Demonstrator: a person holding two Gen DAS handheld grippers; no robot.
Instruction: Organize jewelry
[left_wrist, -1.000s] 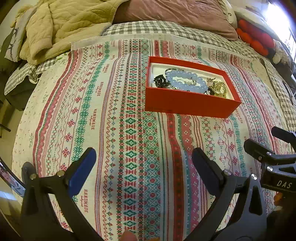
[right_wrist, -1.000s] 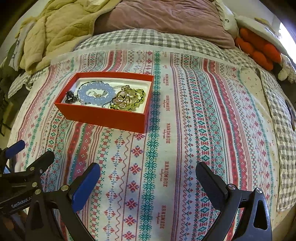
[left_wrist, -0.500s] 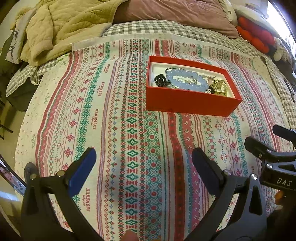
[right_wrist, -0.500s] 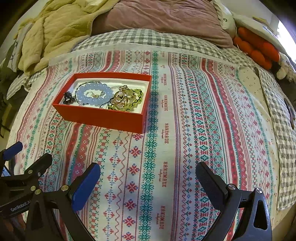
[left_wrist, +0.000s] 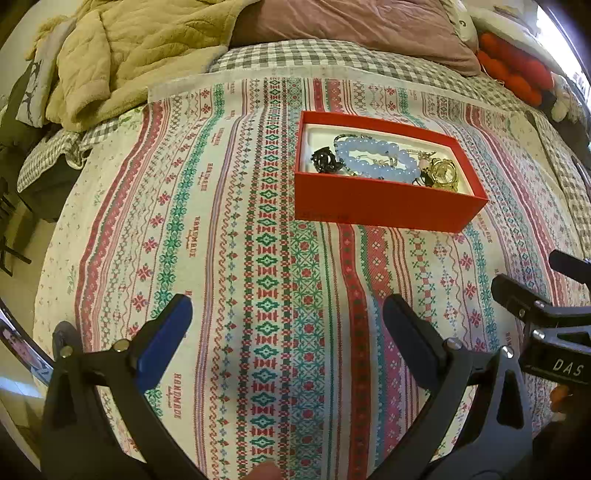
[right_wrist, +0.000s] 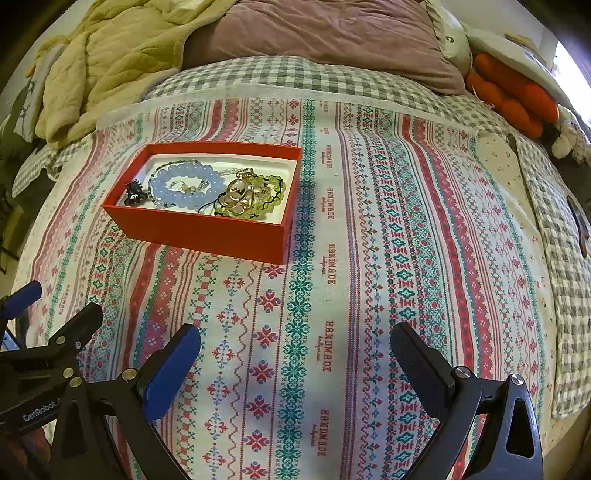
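Observation:
A red open box (left_wrist: 384, 206) (right_wrist: 207, 232) lies on the patterned bedspread. Inside it are a pale blue bead bracelet (left_wrist: 376, 158) (right_wrist: 186, 184), a small black piece (left_wrist: 325, 160) (right_wrist: 133, 192), a gold ring-like piece (left_wrist: 445, 173) (right_wrist: 238, 192) and a green bead bracelet (right_wrist: 267, 194). My left gripper (left_wrist: 288, 314) is open and empty, well short of the box. My right gripper (right_wrist: 295, 345) is open and empty, nearer than the box and to its right. Each gripper shows at the edge of the other's view.
The striped embroidered cloth (right_wrist: 332, 277) covers a checked bed sheet (right_wrist: 295, 77). A beige quilt (left_wrist: 147, 48) lies bunched at the far left, a mauve pillow (right_wrist: 325, 33) at the back, and an orange plush item (right_wrist: 513, 99) at the far right. The bed's left edge drops to the floor (left_wrist: 18, 295).
Both grippers have drifted slightly, so the box sits a little lower and larger in both views. Both stay open and empty. The jewelry has not moved.

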